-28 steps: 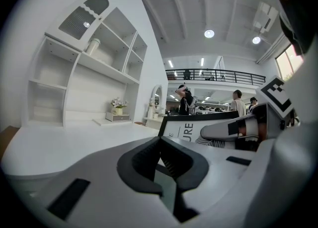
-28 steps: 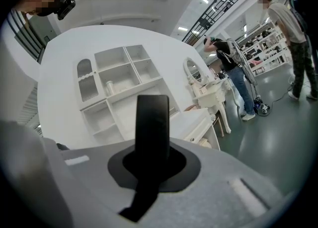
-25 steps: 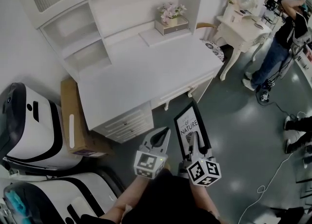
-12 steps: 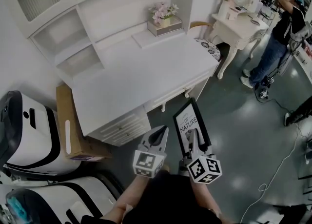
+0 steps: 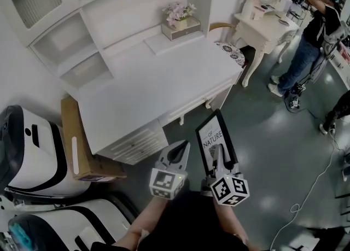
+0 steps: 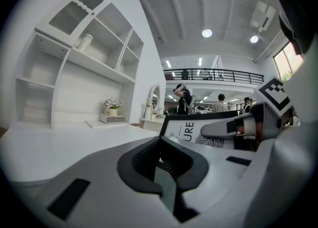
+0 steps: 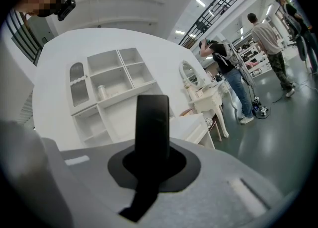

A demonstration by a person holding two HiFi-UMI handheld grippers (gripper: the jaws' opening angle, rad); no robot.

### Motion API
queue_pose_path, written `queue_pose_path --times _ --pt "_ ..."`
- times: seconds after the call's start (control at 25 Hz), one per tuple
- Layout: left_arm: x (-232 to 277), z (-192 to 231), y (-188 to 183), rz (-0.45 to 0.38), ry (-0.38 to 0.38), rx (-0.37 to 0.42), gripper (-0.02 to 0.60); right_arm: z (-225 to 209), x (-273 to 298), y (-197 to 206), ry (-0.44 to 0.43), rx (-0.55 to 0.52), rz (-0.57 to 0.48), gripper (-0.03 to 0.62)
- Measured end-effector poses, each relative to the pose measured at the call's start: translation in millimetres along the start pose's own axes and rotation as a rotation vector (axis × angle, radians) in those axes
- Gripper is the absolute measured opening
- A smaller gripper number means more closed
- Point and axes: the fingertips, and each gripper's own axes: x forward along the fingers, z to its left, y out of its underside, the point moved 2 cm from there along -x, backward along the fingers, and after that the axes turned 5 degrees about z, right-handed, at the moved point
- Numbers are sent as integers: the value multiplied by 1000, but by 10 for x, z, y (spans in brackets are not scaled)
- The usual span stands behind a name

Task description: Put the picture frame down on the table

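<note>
The picture frame is black with a white print, and I hold it upright over the floor just in front of the white desk. My right gripper is shut on its lower edge. In the right gripper view the frame's edge rises as a black bar between the jaws. My left gripper is beside it on the left, its jaws together with nothing in them. The left gripper view shows the frame to the right and the desk top ahead.
A flower box stands at the back of the desk, under shelves. A cardboard box and white machines are to the left. A chair, a dressing table and a standing person are to the right.
Both grippers and the frame have drifted slightly toward the desk, with the grip unchanged. The legs of a person at the right edge have moved up the picture.
</note>
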Motion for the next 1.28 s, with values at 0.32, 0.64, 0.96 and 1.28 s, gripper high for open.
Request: queue_pose_path --times 0.32,0.64,0.96,1.28 --pt "0 47 -20 9 -11 5 11 33 33 41 -2 11 14 14" --pt "93 76 -58 13 1 9 12 -33 144 -8 14 17 14 14" --pt "331 139 -80 20 7 -1 11 -155 297 -96 32 10 14 14" --pt "641 173 -154 31 26 7 11 -288 506 -234 45 16 5 14"
